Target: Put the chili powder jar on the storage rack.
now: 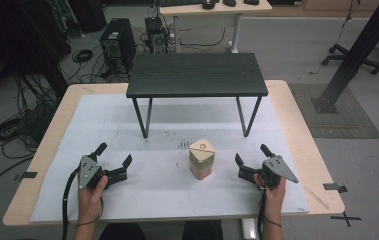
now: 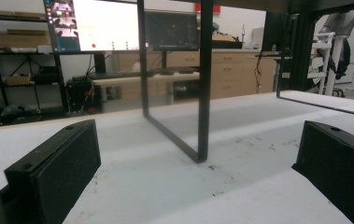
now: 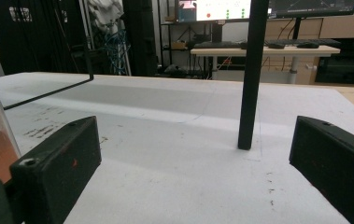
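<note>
At table centre, the cream, green and pink carton (image 1: 201, 159) is standing untouched; left gripper (image 1: 115, 159) at 9 o'clock and right gripper (image 1: 251, 159) at 3 o'clock are resting, jaws spread. Approach step; next, probably closing in on it.

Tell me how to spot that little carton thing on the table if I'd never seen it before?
Find the white mat on the wooden table, with a small black shelf standing at its far side. In front of the shelf, between the left gripper and the right gripper, stands the carton, nearer the right one. It is the lone colourful thing there: cream peaked top, green band, pinkish base.
</note>
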Tool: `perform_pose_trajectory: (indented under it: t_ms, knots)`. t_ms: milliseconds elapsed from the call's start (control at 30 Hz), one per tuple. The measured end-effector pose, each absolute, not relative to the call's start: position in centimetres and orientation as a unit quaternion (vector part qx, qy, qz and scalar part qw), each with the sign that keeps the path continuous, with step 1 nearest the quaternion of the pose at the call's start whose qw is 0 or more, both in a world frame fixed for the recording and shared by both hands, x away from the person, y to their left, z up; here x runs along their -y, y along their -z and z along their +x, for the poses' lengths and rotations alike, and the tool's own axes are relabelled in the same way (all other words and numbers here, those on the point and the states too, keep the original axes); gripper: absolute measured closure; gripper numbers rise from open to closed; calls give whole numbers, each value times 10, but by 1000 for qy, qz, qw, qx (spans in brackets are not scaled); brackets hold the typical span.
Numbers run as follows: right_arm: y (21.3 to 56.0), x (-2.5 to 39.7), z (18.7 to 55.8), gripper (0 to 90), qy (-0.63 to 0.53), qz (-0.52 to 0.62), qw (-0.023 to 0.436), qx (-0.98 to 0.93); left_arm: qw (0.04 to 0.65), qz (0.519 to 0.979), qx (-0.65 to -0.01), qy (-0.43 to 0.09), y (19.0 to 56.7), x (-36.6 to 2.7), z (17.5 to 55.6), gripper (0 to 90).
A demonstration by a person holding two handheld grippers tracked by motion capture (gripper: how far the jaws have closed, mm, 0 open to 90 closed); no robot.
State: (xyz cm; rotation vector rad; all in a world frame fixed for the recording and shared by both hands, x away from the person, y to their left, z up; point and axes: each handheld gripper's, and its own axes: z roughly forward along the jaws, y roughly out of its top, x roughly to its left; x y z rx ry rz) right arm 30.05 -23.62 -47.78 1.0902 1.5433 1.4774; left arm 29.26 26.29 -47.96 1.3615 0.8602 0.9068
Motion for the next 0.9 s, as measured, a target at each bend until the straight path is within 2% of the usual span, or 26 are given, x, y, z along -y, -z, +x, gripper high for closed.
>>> perform_pose_trajectory:
  t_ms: [900]
  knots:
    - [478,235,294,28,-584,423,369,-586,604,587,-378,-385,479,-264,294,2]
